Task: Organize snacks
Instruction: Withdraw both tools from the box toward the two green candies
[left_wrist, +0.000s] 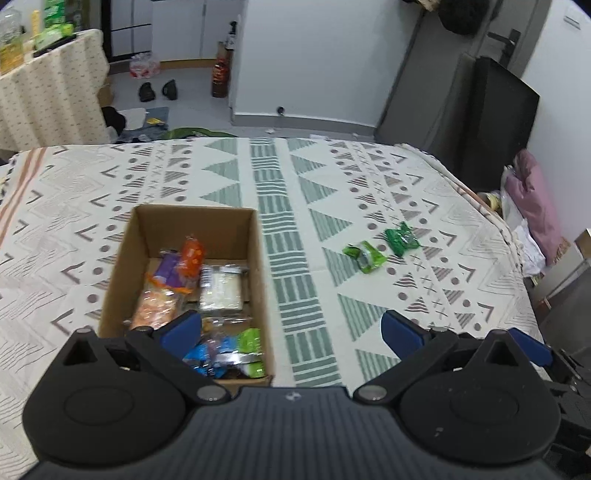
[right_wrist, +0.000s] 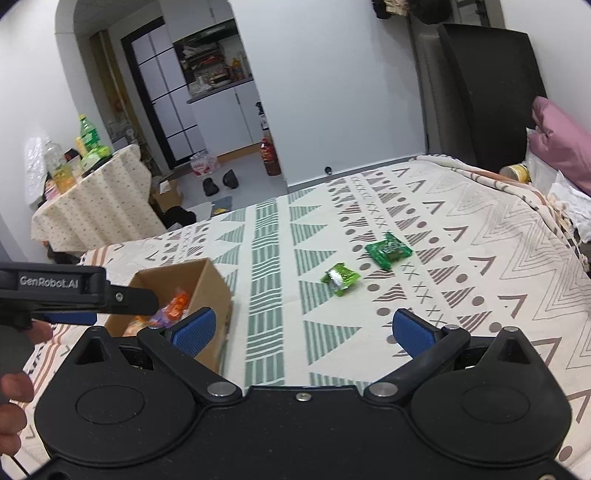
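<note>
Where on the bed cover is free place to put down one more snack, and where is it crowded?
Free: the green striped band between the cardboard box and the two green snack packets; also the far cover beyond the box. Crowded: inside the box, full of packets.

Box (left_wrist: 192, 229) of snacks (left_wrist: 221, 288) sits left of two packets (left_wrist: 365, 256) on bed (left_wrist: 424, 295)

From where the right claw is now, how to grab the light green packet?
Take the light green packet across its puffed middle, coming straight down from above. It lies flat on the bedspread, apart from the dark green packet, so a side approach would probably just push it. The right claw is open and has clear cloth between it and the packet.
</note>
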